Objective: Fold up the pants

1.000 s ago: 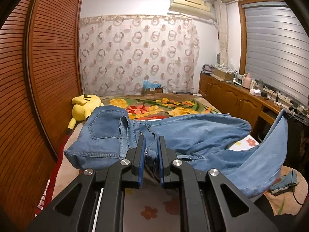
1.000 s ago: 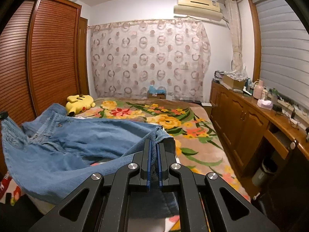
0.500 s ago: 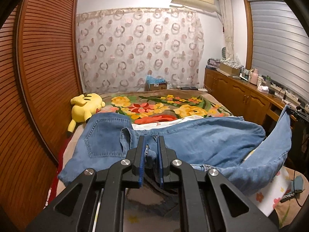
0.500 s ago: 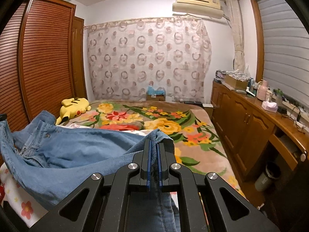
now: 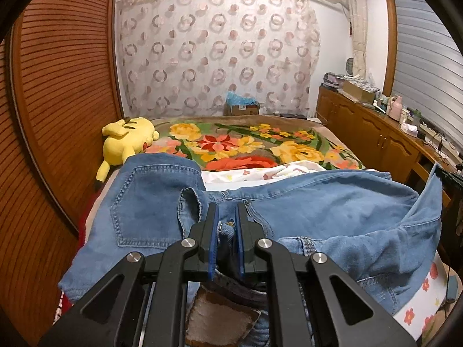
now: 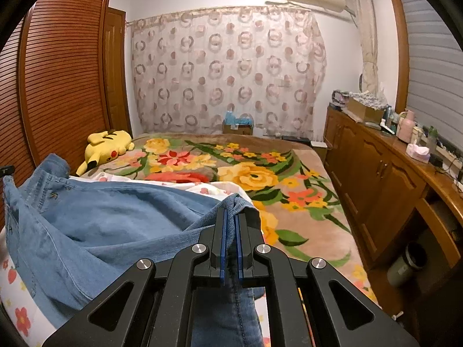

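The light blue jeans [image 5: 318,202] hang stretched between my two grippers over the near end of the bed. My left gripper [image 5: 225,217] is shut on the waistband, with a back pocket [image 5: 144,199] to its left and the brown waist patch below. My right gripper [image 6: 230,217] is shut on the leg hem, and the rest of the jeans [image 6: 101,219] sag off to the left. The far right end of the jeans rises to the other gripper in the left wrist view.
The bed has a floral blanket [image 6: 260,173] and a white flowered sheet [image 5: 260,173] under the jeans. A yellow plush toy [image 5: 127,138] lies by the slatted wardrobe [image 5: 58,115] on the left. Wooden cabinets [image 6: 376,179] run along the right.
Both grippers have lifted and carried the jeans forward over the bed. The jeans now span wider and flatter, and more of the white sheet shows beyond them.
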Action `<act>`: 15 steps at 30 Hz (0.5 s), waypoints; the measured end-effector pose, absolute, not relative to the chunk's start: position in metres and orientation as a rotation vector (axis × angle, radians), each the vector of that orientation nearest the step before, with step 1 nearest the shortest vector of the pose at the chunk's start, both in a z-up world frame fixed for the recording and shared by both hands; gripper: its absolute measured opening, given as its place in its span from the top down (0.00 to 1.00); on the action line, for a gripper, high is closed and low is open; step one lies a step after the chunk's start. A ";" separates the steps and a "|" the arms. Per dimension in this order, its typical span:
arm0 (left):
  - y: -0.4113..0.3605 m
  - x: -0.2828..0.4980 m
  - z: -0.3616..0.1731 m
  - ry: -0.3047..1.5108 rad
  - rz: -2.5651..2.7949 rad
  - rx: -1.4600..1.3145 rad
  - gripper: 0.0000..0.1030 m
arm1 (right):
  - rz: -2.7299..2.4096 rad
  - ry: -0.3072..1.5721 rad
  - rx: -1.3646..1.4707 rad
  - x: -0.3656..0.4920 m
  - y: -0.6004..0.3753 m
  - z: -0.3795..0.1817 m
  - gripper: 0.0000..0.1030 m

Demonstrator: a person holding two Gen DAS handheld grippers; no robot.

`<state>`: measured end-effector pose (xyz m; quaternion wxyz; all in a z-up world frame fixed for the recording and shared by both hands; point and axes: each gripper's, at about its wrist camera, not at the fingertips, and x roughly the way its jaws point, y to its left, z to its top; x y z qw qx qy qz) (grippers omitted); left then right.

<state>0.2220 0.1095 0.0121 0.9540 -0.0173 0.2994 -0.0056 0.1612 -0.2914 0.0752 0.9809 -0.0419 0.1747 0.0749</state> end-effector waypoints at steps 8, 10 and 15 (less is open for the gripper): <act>0.111 0.243 -0.001 0.645 -0.005 -0.025 0.88 | 0.145 0.391 -0.094 0.172 -0.292 0.077 0.95; 0.112 0.243 0.001 0.626 -0.004 -0.027 0.88 | 0.149 0.383 -0.092 0.172 -0.291 0.085 0.95; 0.106 0.245 0.019 0.578 -0.004 0.001 0.89 | 0.157 0.339 -0.096 0.168 -0.287 0.107 0.95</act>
